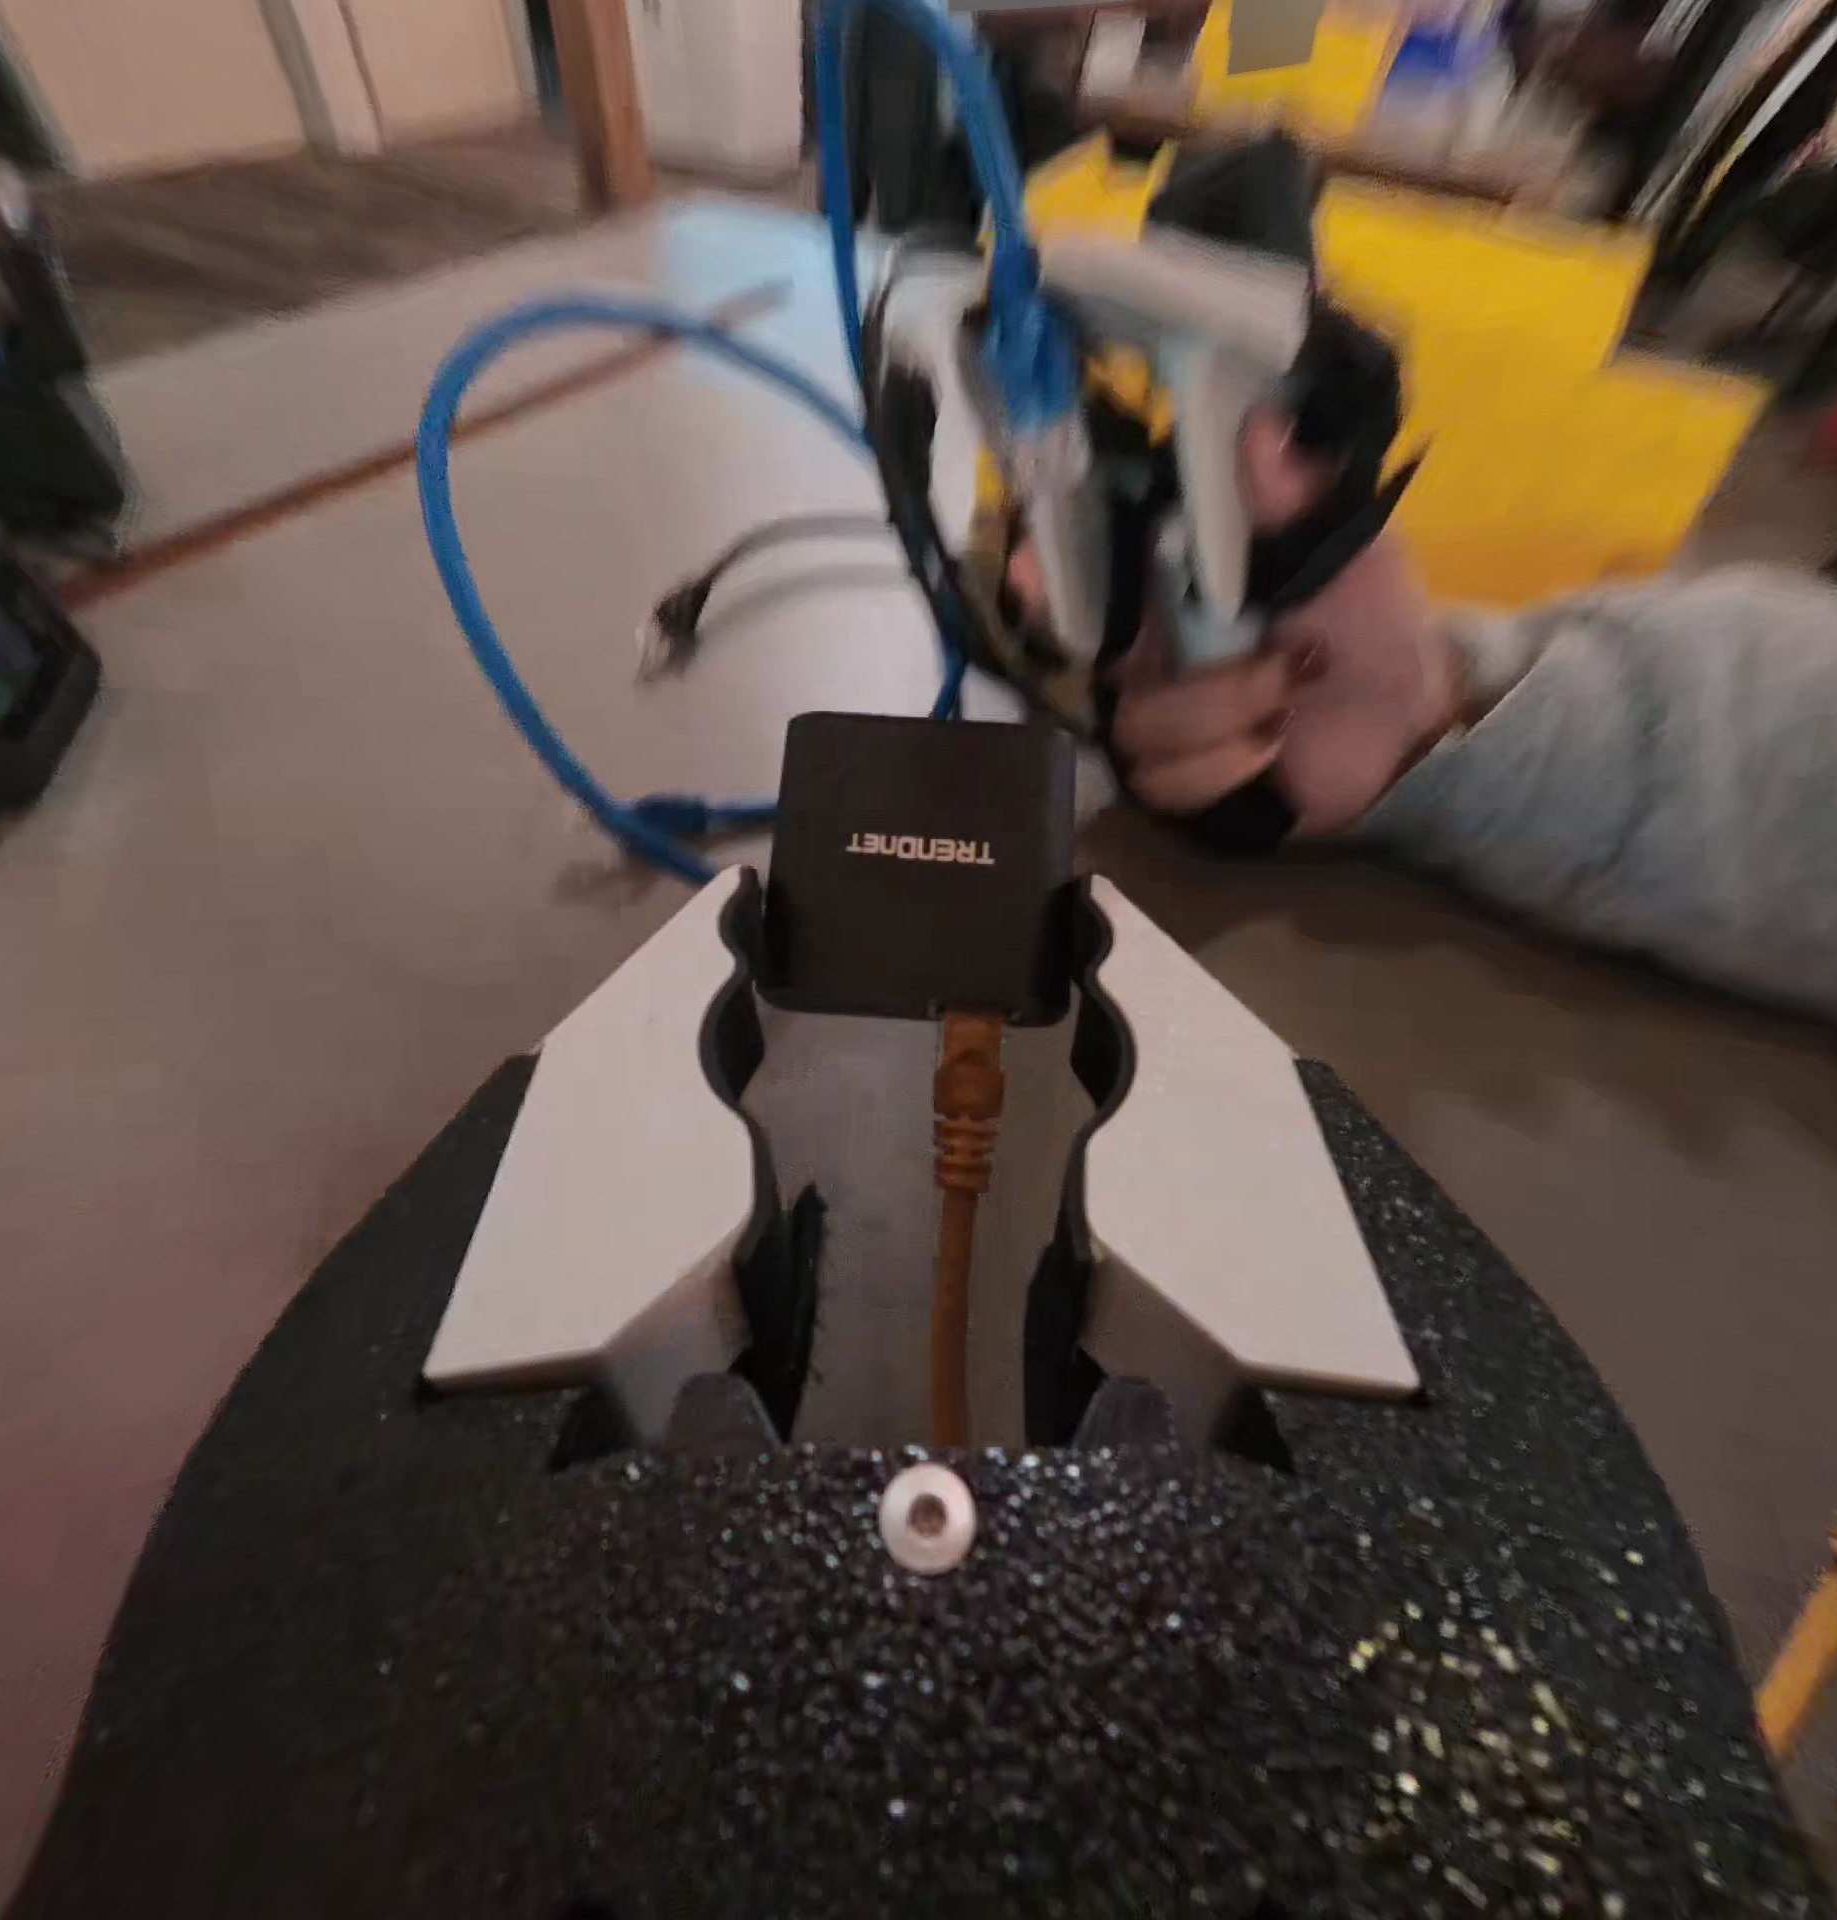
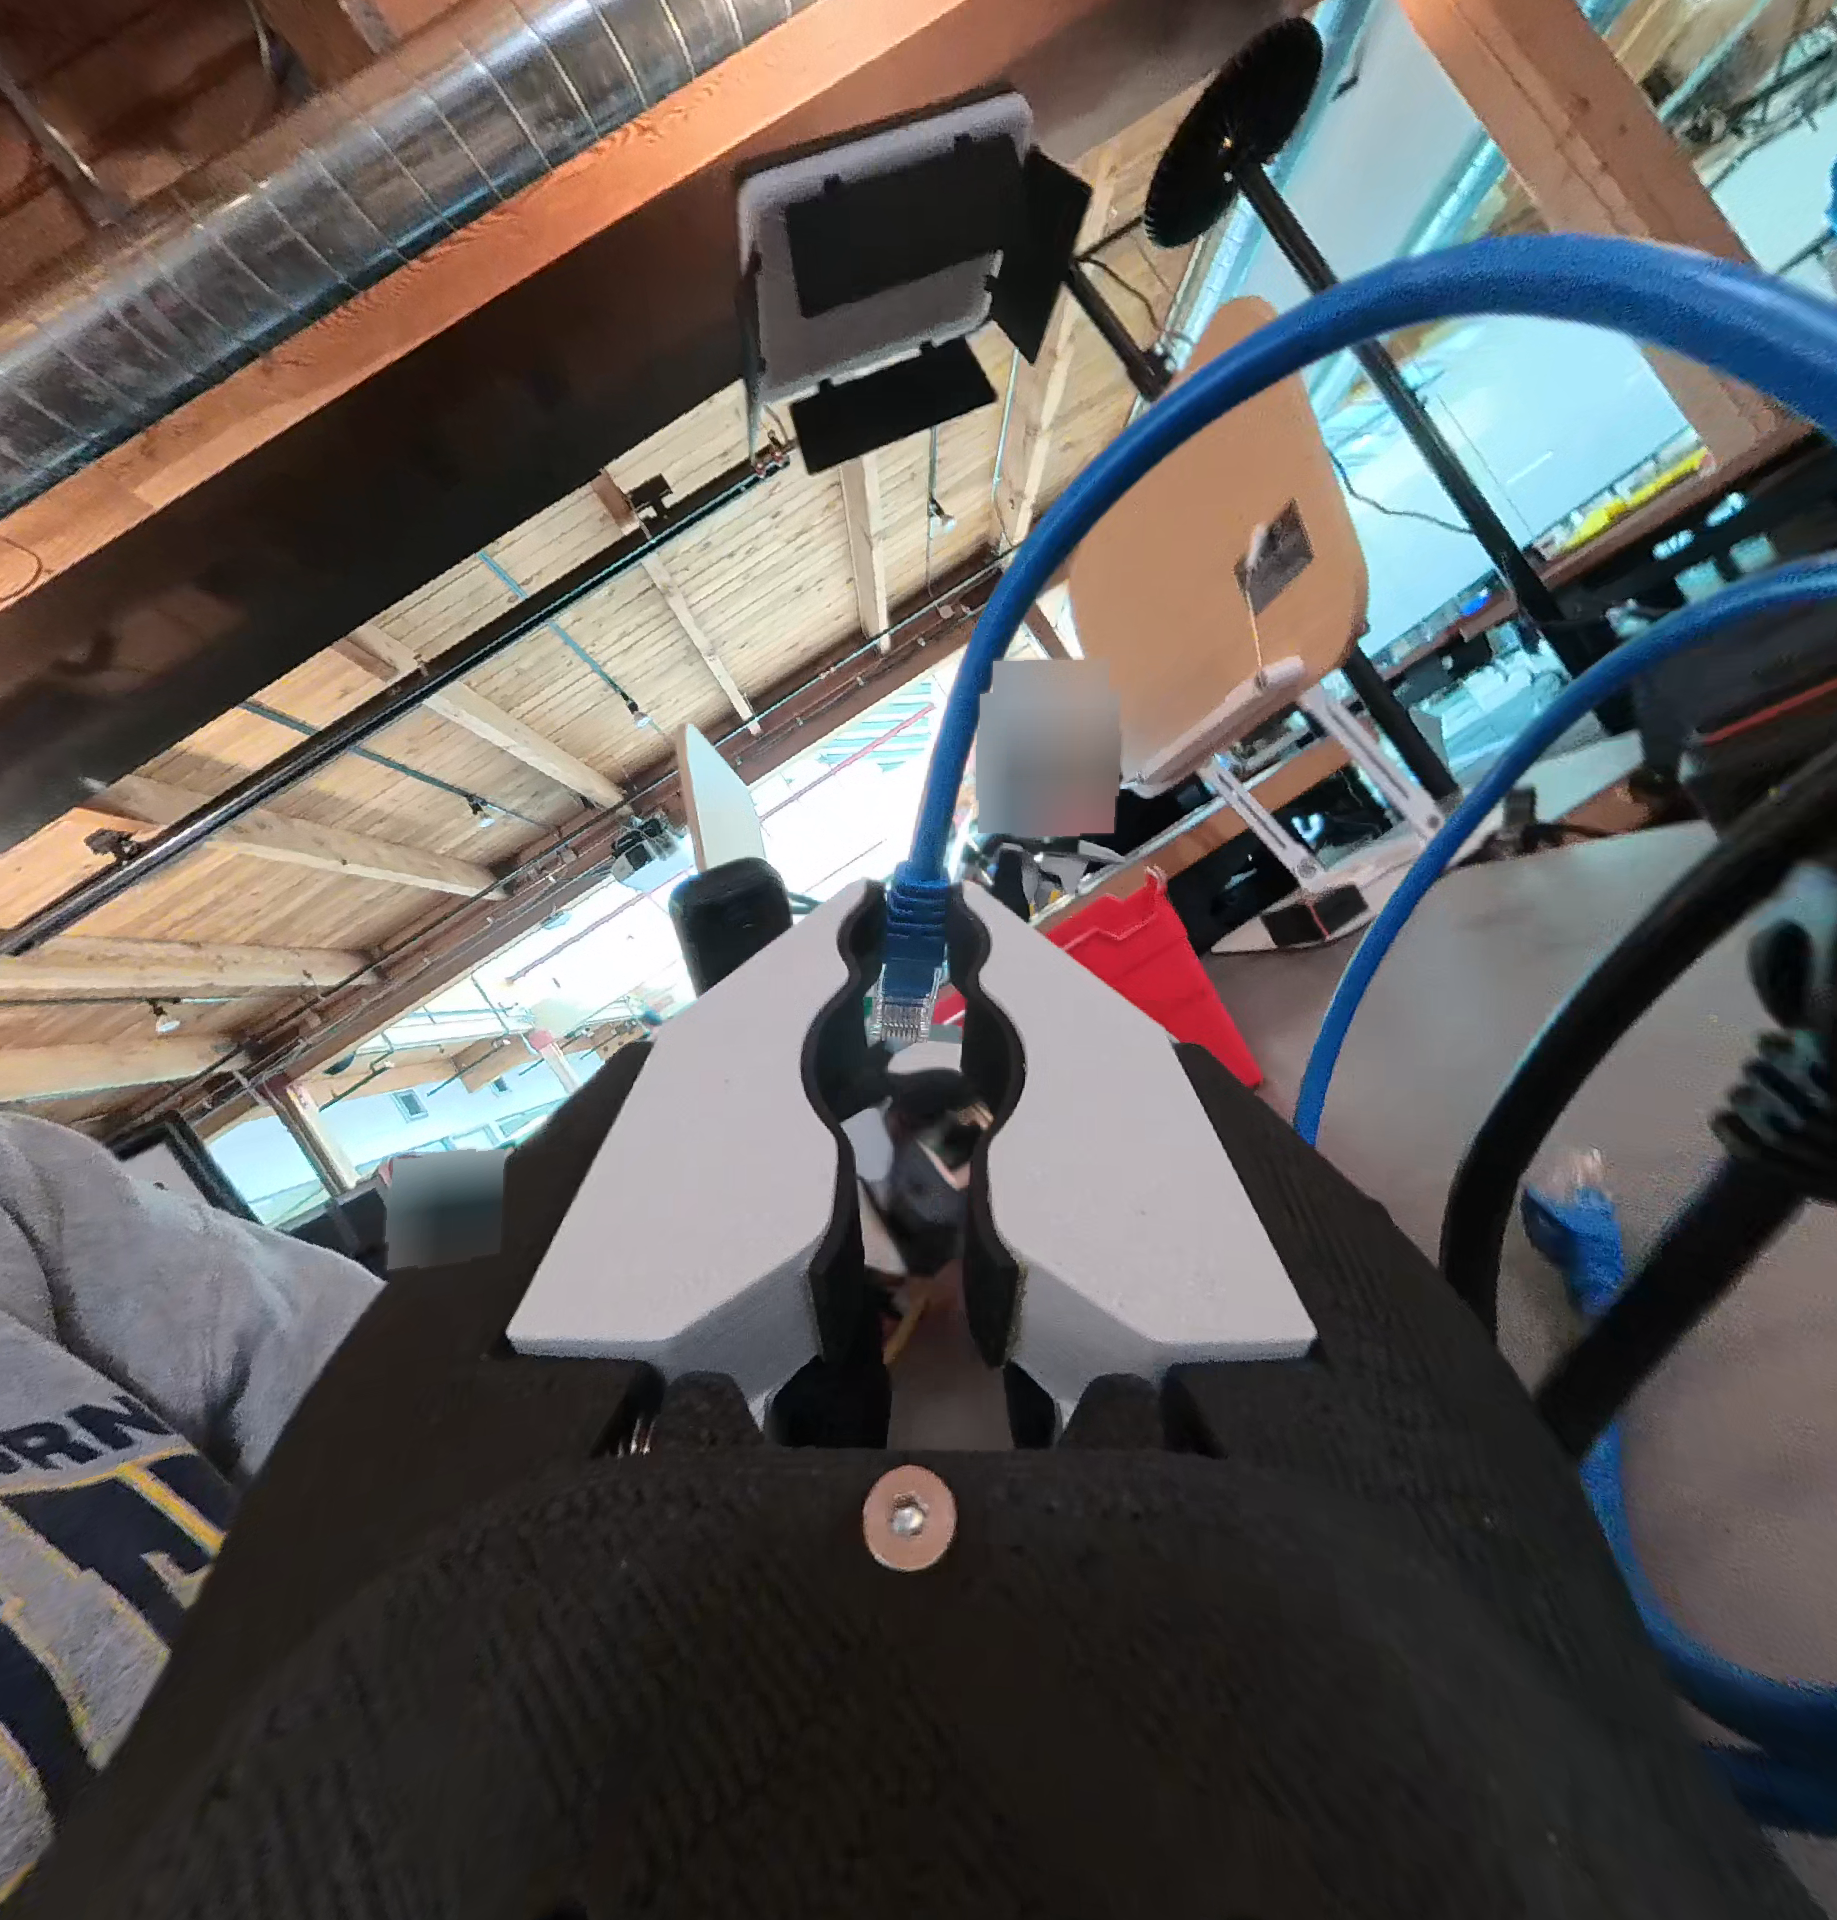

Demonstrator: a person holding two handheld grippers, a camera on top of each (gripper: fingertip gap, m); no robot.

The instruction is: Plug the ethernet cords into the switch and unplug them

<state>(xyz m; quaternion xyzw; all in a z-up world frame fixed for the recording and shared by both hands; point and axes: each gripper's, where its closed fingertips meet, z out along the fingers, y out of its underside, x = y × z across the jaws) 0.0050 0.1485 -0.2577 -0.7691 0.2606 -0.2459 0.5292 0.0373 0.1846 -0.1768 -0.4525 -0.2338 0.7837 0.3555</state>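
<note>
The left gripper [image 1: 919,914] clamps the black switch [image 1: 924,862] (white lettering on top), while the right gripper [image 2: 914,935] pinches a blue ethernet plug [image 2: 909,961].

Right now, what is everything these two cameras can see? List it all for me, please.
switch: one, black, on the table, clamped between the left gripper's fingers.
orange cord: one, plugged into the switch's near side.
blue cord: one, plug end pinched by the right gripper, plug pointing back toward the camera.
second blue cord: one, looping over the table beside the switch.
black cord: one, loose on the table.
table: one, grey.
red bin: one, behind the right gripper.
left gripper: white fingers, black body.
right gripper: same colours.
sleeve: grey, resting on the table.
</note>
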